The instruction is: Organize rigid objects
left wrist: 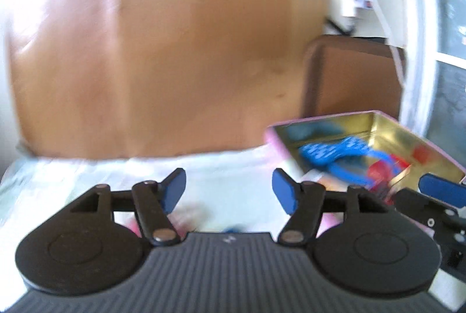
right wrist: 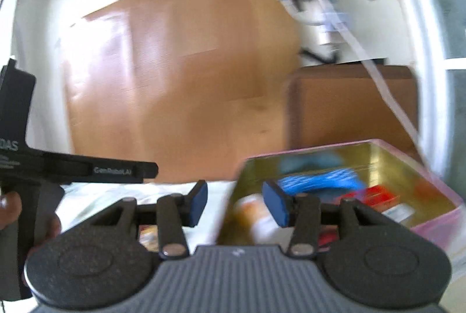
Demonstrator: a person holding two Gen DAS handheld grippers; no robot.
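A pink tin box with a gold inside stands on the white cloth at the right. It holds a blue toy, red pieces and other small items. My left gripper is open and empty, to the left of the box. My right gripper is open and empty, over the box's near left corner. The right gripper also shows in the left wrist view. Both views are blurred.
A large brown cardboard box stands behind the cloth-covered surface. A darker brown box sits behind the tin. Small blurred items lie under the left gripper. A window frame is at the right.
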